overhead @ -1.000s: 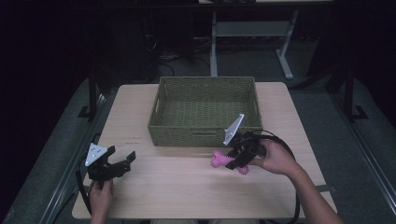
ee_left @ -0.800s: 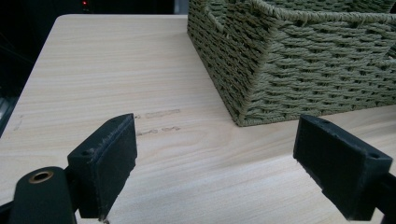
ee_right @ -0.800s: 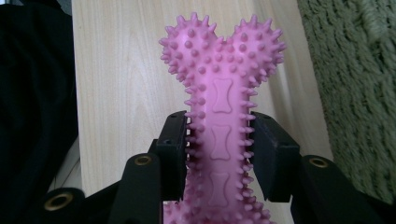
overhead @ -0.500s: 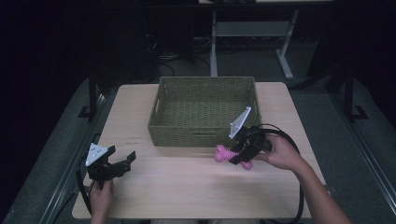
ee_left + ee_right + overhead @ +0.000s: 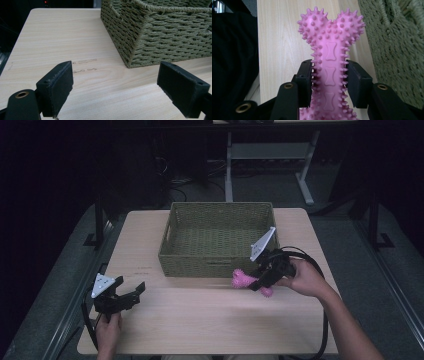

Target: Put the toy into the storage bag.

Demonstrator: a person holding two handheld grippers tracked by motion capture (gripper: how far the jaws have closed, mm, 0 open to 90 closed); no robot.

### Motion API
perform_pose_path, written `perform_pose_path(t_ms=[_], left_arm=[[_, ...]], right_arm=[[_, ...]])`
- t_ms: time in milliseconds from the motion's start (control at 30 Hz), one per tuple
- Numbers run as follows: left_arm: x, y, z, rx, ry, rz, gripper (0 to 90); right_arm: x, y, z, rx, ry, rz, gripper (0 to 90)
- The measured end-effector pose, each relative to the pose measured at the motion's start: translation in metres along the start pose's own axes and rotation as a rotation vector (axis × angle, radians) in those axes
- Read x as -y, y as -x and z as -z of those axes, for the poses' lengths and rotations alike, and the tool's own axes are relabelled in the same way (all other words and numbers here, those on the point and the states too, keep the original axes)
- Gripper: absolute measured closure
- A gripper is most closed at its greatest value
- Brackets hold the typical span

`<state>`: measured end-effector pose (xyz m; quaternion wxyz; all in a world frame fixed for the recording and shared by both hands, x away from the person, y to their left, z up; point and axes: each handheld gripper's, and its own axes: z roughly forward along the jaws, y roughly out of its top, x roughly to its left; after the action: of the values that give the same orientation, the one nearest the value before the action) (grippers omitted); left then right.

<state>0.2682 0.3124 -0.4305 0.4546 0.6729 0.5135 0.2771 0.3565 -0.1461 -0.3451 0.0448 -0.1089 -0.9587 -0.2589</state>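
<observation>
A pink spiky bone-shaped toy (image 5: 330,53) is clamped at its shaft by my right gripper (image 5: 329,80). In the high view that toy (image 5: 243,280) hangs just above the table, in front of the woven green basket (image 5: 218,266), with the right gripper (image 5: 260,282) shut on it at the basket's front right corner. My left gripper (image 5: 137,290) rests low at the table's front left, jaws wide apart and nothing between them. In the left gripper view the left gripper (image 5: 117,92) faces the basket's corner (image 5: 132,53).
The basket stands in the middle of the wooden table (image 5: 200,320), its inside bare. A dark floor and a white metal frame (image 5: 305,175) lie beyond the far edge. A black cable (image 5: 320,265) loops from the right gripper.
The right gripper has lifted the pink toy slightly and carried it toward the basket's front right corner. The left gripper has stayed in place.
</observation>
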Motion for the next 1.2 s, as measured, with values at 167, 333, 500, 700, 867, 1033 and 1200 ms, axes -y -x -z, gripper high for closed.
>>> perform_pose_path(t_ms=[167, 333, 500, 700, 867, 1033, 1200], left_arm=[[0.0, 0.0, 0.0, -0.001, 0.0, 0.0, 13.0], [0.0, 0.0, 0.0, 0.001, 0.0, -0.001, 13.0], [0.0, 0.0, 0.0, 0.002, 0.0, 0.0, 13.0], [0.0, 0.0, -0.001, 0.003, 0.0, -0.003, 13.0], [0.0, 0.0, 0.0, 0.0, 0.0, -0.002, 13.0], [0.0, -0.001, 0.0, -0.003, 0.003, -0.002, 13.0], [0.0, 0.0, 0.0, -0.003, 0.004, -0.003, 13.0]], right_arm=[[0.0, 0.002, 0.004, 0.003, -0.003, -0.003, 58.2], [-0.003, 0.004, 0.009, 0.006, 0.002, 0.001, 58.2], [-0.005, 0.005, 0.013, 0.006, 0.005, 0.0, 58.2], [-0.008, 0.008, 0.016, 0.008, -0.001, 0.004, 58.2], [-0.011, 0.01, 0.017, 0.006, -0.005, 0.005, 58.2], [-0.016, 0.013, 0.02, 0.009, -0.013, 0.011, 58.2], [-0.019, 0.016, 0.022, 0.008, -0.018, 0.012, 58.2]])
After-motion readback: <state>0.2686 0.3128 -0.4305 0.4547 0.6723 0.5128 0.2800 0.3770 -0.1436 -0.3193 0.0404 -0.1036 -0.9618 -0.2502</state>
